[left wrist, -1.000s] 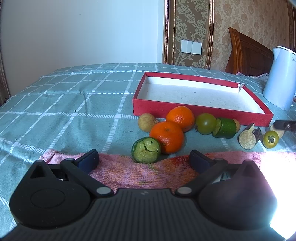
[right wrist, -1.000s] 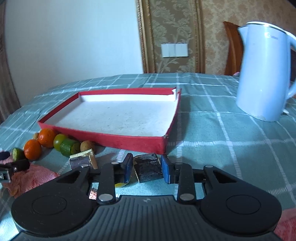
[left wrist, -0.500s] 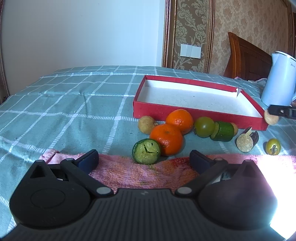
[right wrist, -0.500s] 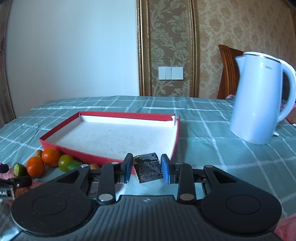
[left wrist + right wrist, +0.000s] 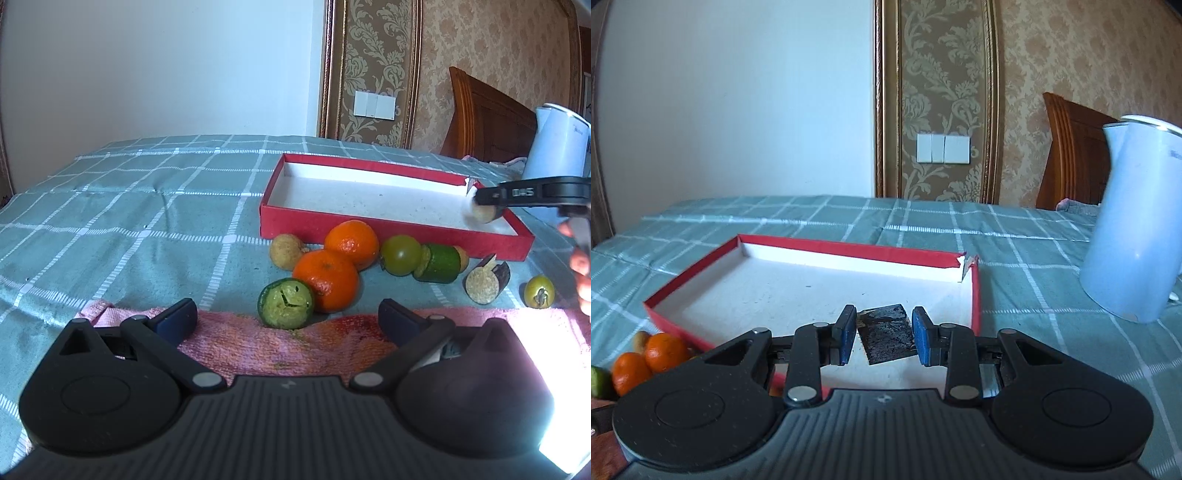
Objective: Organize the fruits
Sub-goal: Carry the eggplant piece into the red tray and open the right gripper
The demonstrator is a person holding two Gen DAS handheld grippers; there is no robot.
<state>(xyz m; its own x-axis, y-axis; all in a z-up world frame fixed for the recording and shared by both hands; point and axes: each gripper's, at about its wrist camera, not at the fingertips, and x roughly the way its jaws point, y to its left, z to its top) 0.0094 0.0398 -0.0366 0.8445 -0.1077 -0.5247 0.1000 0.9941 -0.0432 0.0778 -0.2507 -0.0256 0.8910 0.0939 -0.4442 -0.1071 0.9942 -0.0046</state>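
Two grippers in play over a green checked tablecloth (image 5: 147, 206). The right gripper (image 5: 884, 336) has its blue pads pinched nearly together on a dark-skinned chunk of fruit (image 5: 886, 334), held above the near right part of the red tray (image 5: 690, 273); in the left wrist view the same piece shows a pale cut face at the tray's right end. White digits on that gripper's finger read roughly "045", blurred. A hand (image 5: 580, 266) shows at the right edge of that view.

The left gripper (image 5: 288, 317) stands wide apart, nothing between its fingers, low over a pink towel (image 5: 288, 347).

Fruit on the cloth, just in front of the tray's near wall:
- two oranges (image 5: 327, 277), touching
- a small tan fruit (image 5: 285, 251) to their left
- a green cut piece (image 5: 286, 302) at the towel's edge
- a green tomato (image 5: 400, 254) against a green chunk (image 5: 441, 263)
- another dark-skinned cut piece (image 5: 485, 282)
- a small yellow-green tomato (image 5: 539, 291), apart at the right

White kettle (image 5: 1137, 229) stands right of the tray; its blue lettering is too blurred to read.
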